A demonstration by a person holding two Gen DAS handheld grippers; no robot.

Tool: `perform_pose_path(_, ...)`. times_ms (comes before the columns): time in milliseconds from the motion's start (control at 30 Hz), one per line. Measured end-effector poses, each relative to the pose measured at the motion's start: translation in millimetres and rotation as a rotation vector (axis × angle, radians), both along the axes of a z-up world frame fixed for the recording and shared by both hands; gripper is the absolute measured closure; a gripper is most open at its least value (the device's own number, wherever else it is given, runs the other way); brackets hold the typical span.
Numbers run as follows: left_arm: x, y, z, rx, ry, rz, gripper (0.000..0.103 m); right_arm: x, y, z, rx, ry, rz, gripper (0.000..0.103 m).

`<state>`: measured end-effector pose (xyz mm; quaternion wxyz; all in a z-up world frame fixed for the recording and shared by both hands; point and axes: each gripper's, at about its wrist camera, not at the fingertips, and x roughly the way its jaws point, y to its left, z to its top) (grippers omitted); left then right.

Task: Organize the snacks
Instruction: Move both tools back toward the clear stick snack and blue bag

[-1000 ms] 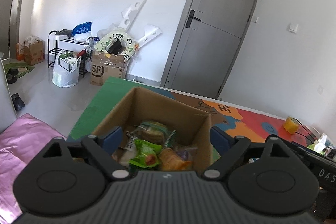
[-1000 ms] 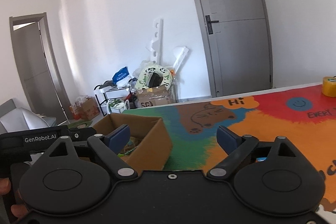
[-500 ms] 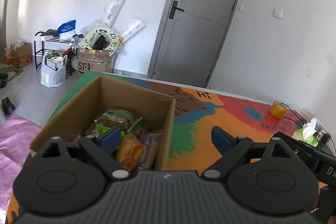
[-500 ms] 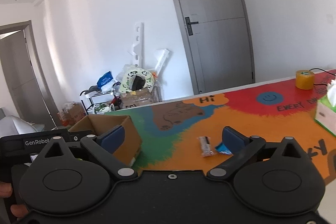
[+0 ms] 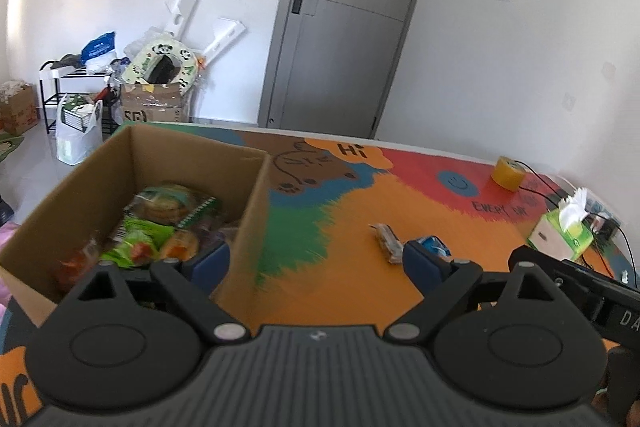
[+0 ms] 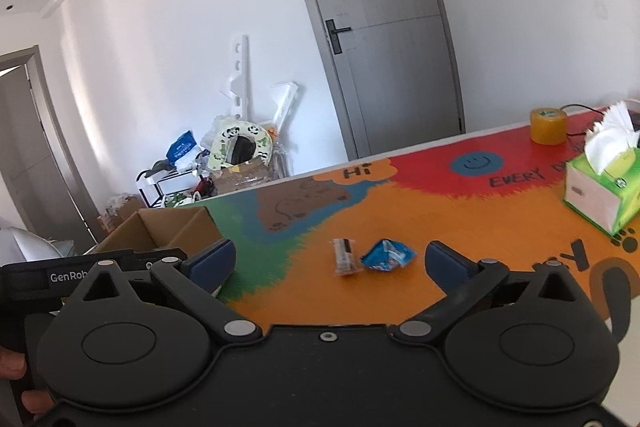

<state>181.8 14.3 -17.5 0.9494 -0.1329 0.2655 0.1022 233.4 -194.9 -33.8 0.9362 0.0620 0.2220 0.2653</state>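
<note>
A cardboard box [image 5: 256, 187] stands on the left of the colourful table mat and holds several snack packets [image 5: 160, 223]. It also shows in the right wrist view [image 6: 168, 231]. Two loose snacks lie on the orange part of the mat: a small clear-wrapped bar [image 5: 386, 241] [image 6: 345, 255] and a blue packet [image 5: 434, 243] [image 6: 388, 254] beside it. My left gripper [image 5: 316, 263] is open and empty, straddling the box's right wall. My right gripper [image 6: 330, 261] is open and empty, just short of the two loose snacks.
A green tissue box [image 6: 604, 187] [image 5: 560, 231] stands at the right of the table. A yellow tape roll [image 6: 548, 126] [image 5: 508, 173] with a black cable sits at the far edge. Behind are a grey door [image 5: 340, 39] and floor clutter [image 5: 156, 87].
Both grippers have swung to the right, away from the box. The loose bar and blue packet have come into both views. The jaws stayed open.
</note>
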Motion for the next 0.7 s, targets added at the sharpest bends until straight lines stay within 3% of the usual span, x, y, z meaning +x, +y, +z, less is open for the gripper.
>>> perform_pose_path(700, 48, -39, -6, 0.022, 0.012, -0.094, 0.012, 34, -48, -24, 0.051, 0.078, -0.078, 0.001)
